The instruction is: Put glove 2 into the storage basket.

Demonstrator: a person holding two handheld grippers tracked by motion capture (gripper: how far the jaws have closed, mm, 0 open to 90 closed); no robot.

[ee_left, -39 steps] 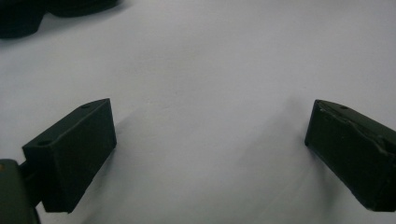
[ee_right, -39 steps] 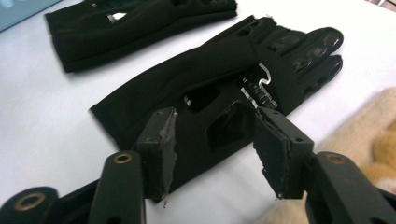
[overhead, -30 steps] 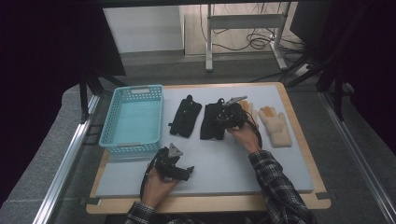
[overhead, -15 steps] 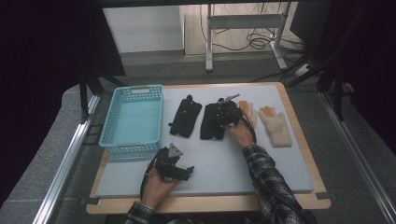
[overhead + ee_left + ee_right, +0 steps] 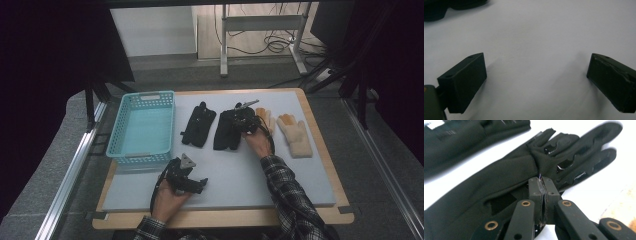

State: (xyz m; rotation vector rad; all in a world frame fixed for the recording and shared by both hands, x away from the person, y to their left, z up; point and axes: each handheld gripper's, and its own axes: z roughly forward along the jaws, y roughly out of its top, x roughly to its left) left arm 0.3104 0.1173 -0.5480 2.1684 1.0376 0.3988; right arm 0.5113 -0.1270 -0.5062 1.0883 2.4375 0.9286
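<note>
Black glove point(image 5: 499, 187), the right one of the dark pair, lies flat near the middle of your desk point(image 5: 280, 175), and your right gripper point(image 5: 246, 123) rests on it. Starting at the left of the high view: the turquoise basket point(image 5: 142, 127) sits at the desk's left edge, its near rim partly masked by glare. Your left gripper point(image 5: 186, 179) rests just in front of it on bare grey mat; in the left gripper view its jaws stand wide apart with nothing between them, and dark shapes at the top left corner are cut off by the frame. Next comes the other black glove point(image 5: 198, 125), lying free, just beside the one you are working on. In the right gripper view your jaws have just been closing and now meet with the pads together, pinching a small fold of black fabric at the glove's edge; how much cloth is caught is hard to make out. Your hand hides part of that glove from above. Farther right lie two tan gloves point(image 5: 295, 134), the nearer one partly covered by your gripper.
</note>
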